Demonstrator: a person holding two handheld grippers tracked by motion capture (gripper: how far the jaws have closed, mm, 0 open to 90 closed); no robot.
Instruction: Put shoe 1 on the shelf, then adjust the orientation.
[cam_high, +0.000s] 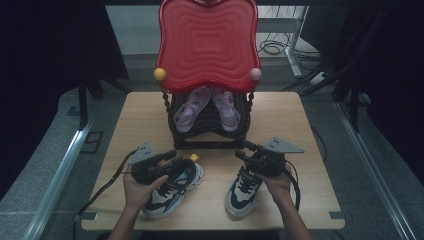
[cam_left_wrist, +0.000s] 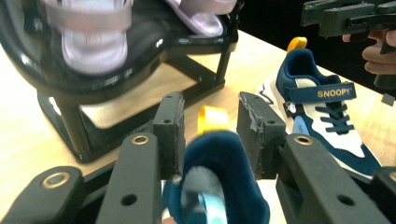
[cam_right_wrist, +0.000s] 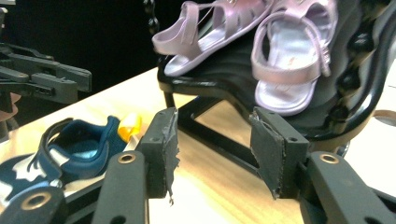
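Left hand-held gripper (cam_left_wrist: 209, 135) parted around blurred sneaker heel (cam_left_wrist: 219, 168), seemingly unclamped, right hand-held gripper (cam_right_wrist: 214, 149) open, empty, sandals (cam_right_wrist: 289, 51) cropped.

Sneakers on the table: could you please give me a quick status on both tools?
Left tool open, straddling left sneaker heel. Right tool open, nothing between its jaws, above right sneaker. Shoe rack with sandals just ahead.

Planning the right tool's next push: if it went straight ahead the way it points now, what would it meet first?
Probably the black shoe rack: the right tool stands open, aimed at the rack's lower frame, just under the pink sandals. Depth is unclear.
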